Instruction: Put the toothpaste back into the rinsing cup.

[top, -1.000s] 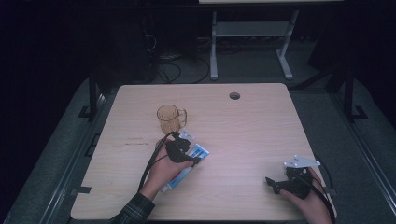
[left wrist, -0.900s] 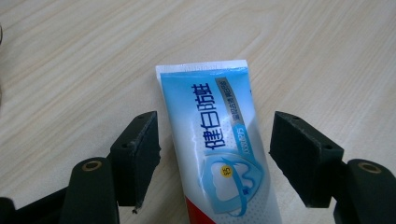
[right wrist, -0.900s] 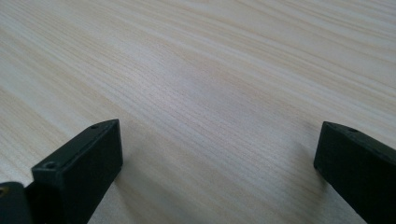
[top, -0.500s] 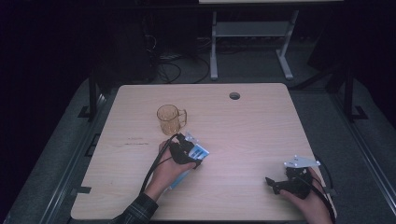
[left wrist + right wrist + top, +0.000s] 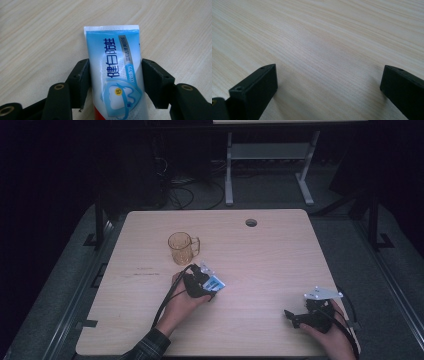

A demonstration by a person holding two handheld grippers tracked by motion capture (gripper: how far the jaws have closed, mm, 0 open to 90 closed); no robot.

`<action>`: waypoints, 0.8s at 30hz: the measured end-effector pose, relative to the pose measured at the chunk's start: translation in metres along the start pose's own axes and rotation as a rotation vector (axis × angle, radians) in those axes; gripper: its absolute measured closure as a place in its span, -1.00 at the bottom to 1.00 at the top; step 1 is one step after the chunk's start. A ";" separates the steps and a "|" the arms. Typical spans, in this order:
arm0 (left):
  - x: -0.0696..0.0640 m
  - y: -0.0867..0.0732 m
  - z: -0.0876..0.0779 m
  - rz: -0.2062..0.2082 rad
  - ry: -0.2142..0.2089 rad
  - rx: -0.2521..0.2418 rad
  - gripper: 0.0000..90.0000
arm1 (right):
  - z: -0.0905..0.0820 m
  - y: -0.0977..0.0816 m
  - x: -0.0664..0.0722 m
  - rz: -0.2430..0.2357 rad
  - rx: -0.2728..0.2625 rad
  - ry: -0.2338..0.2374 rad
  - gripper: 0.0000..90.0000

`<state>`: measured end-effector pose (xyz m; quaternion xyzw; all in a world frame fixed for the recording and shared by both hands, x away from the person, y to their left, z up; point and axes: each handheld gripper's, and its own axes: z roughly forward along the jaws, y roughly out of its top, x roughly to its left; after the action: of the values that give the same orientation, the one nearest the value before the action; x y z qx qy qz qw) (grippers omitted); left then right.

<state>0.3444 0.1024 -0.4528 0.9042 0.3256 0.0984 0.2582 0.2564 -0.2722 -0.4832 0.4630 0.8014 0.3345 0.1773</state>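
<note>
**Inspection: tube held at left, right idle**

The wooden table (image 5: 280,260) is the largest item, pale, with a round cable hole (image 5: 251,222) near its far edge. An amber glass mug (image 5: 181,248) stands upright left of centre, handle to the right. My left gripper (image 5: 200,285) sits just in front of the mug, jaws clamped on the flanks of a blue-and-white toothpaste tube (image 5: 115,72), crimped end pointing away from me. My right gripper (image 5: 300,317) rests near the front right corner, jaws spread wide over bare wood, nothing between them.
</note>
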 end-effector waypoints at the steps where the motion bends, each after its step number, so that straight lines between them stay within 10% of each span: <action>1: 0.000 0.000 0.000 0.001 0.001 0.003 -0.04 | 0.000 0.000 0.000 0.000 0.000 0.000 -0.99; 24: -0.004 0.001 -0.006 -0.026 -0.013 0.039 0.43 | 0.000 0.000 0.000 -0.001 0.000 0.001 -0.99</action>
<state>0.3404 0.1015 -0.4473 0.9054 0.3374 0.0828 0.2440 0.2564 -0.2721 -0.4833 0.4626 0.8017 0.3347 0.1770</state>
